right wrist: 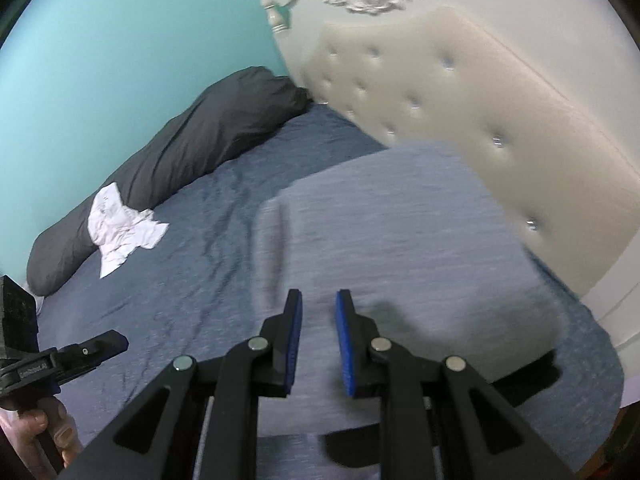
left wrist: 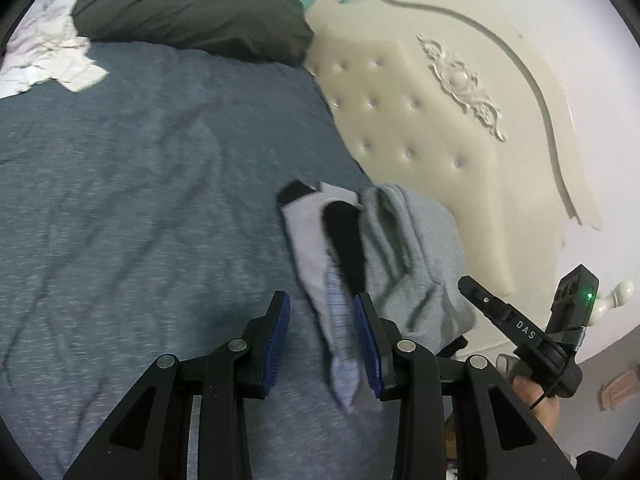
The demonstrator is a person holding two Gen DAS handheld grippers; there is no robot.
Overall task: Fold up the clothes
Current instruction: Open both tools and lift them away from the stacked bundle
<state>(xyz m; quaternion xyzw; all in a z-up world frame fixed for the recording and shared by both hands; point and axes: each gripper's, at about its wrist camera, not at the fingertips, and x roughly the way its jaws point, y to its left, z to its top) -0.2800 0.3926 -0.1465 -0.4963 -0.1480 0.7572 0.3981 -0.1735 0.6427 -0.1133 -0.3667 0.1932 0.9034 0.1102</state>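
Left tool [left wrist: 322,300], spread, has one grey garment [left wrist: 404,248] hanging against its right pad; right tool [right wrist: 318,298] pinches that garment. One white garment [right wrist: 122,232] lies far left on the bed [left wrist: 120,200].

Two black handheld grippers with blue pads

Each gripper, left [left wrist: 322,340] and right [right wrist: 318,340], has black linkage arms pinned with round silver screws and ribbed blue pads [left wrist: 278,342]. At the left view's lower right, the other unit shows white "DAS" lettering and a green light.
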